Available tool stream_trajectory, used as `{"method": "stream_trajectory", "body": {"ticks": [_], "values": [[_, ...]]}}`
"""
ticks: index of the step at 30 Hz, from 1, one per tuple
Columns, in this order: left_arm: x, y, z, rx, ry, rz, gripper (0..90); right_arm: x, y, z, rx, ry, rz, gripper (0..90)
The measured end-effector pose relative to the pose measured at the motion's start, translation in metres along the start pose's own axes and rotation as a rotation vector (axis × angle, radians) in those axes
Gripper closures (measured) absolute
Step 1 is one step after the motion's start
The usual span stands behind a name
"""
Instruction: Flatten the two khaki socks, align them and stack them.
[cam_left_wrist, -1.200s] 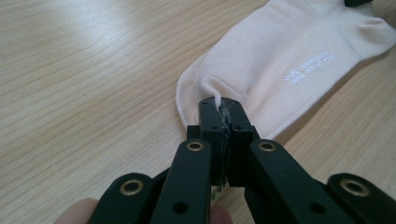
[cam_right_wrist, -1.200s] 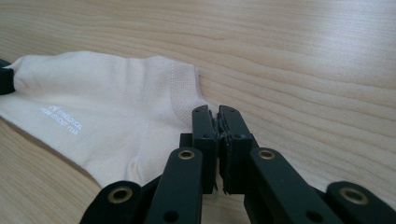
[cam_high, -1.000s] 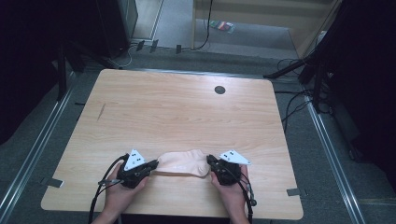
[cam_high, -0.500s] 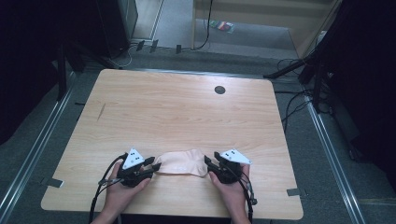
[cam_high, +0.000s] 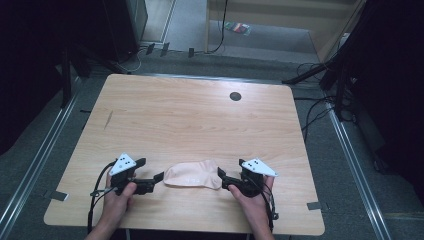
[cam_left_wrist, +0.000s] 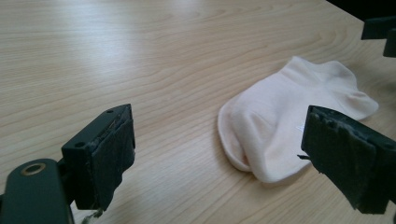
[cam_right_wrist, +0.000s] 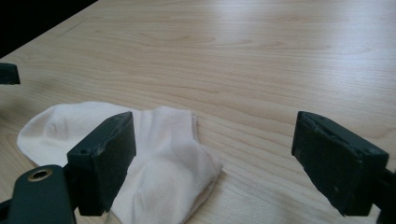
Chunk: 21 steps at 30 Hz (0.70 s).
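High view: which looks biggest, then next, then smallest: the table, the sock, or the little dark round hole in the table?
1. The table, by far the largest.
2. The sock, lying flat near the front edge.
3. The dark round hole, smallest. It sits farther from the camera, but the gap is too plain for that to matter.

Looks like a lab or test room — lone wooden table (cam_high: 200, 120) on grey carpet (cam_high: 350, 165), metal floor rails (cam_high: 35, 165) either side, loose cables (cam_high: 310, 107) and dark stands (cam_high: 345, 75) around — nothing homey.
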<state>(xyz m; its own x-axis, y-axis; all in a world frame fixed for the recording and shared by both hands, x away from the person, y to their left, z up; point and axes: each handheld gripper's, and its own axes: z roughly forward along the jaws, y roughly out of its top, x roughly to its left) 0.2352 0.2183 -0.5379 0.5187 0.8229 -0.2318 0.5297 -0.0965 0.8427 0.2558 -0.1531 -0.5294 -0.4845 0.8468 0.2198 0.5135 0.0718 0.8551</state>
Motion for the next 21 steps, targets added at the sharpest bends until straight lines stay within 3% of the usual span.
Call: {"method": "stream_trajectory", "body": {"ticks": [6,21], "values": [[0.015,-0.001,-0.010,-0.013,0.036,-0.019,10.7,-0.010,0.001,-0.009,-0.004,-0.003,0.030,14.0],[0.055,-0.012,-0.050,-0.038,0.144,-0.039,10.7,-0.042,-0.003,-0.035,-0.029,-0.079,0.042,14.1]]}}
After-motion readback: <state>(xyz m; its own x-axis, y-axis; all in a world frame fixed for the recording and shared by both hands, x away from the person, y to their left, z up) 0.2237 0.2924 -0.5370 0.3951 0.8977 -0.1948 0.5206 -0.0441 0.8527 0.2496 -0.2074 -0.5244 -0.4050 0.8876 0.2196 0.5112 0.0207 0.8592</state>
